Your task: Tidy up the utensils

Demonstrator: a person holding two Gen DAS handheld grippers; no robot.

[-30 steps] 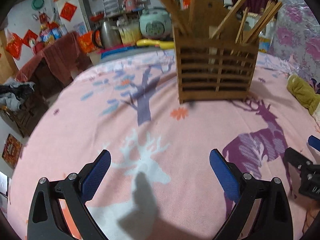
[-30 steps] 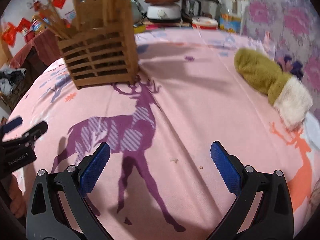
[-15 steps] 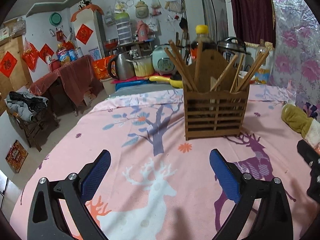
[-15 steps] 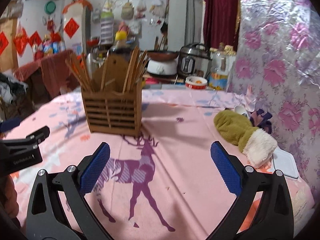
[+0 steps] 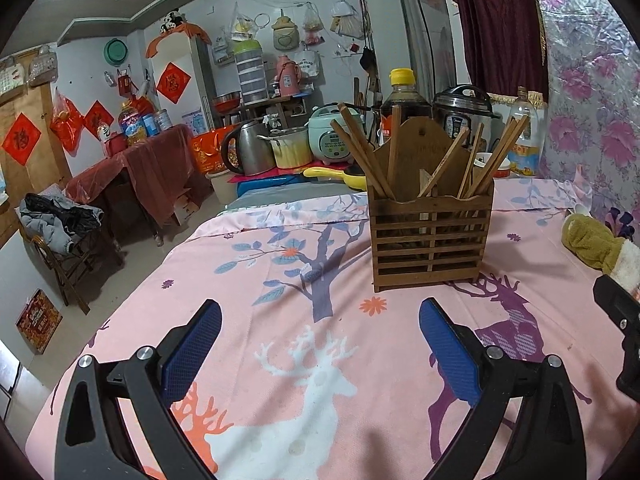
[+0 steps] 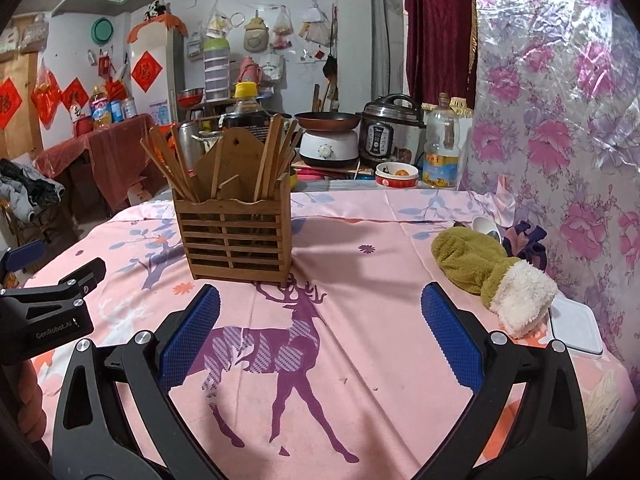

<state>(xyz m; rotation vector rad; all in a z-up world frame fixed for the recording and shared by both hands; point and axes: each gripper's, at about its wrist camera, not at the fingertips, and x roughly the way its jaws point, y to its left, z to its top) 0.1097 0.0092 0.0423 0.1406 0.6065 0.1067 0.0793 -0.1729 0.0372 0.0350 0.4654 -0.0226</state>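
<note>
Chopsticks stood upright in the slatted wooden holder mid-counter; we held left claw and right claw wide open, both empty.

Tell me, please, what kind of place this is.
Probably a lived-in home kitchen or dining room: a rice cooker, a kettle and a pressure cooker stand behind the cloth-covered table with its wooden chopstick holder.
</note>
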